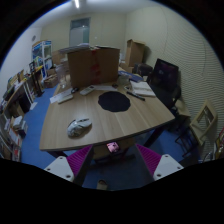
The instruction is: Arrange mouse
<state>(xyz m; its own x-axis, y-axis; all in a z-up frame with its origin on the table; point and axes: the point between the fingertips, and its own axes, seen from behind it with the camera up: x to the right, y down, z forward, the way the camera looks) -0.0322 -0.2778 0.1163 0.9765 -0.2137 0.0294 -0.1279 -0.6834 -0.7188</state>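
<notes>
Gripper: your gripper (112, 160) hangs spread and empty, short of the table (120, 125).
Mouse: mouse (79, 126) at 10 o'clock, well beyond the fingers.
Mat: round mat (114, 101) at 12 o'clock.
Progress: nothing arranged yet.

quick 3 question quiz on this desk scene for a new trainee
1. True or false: the mouse already sits on the round dark mat.
2. Where is the claw relative to the table?
A. Over the mat
B. Off the near edge, with nothing between its fingers
C. Closed on the mouse
3. Fill in: behind the mat, on the far part of the table, stands a large cardboard ____.

Key
1. False: the mouse lies on bare wood, apart from the mat.
2. B
3. box
</notes>
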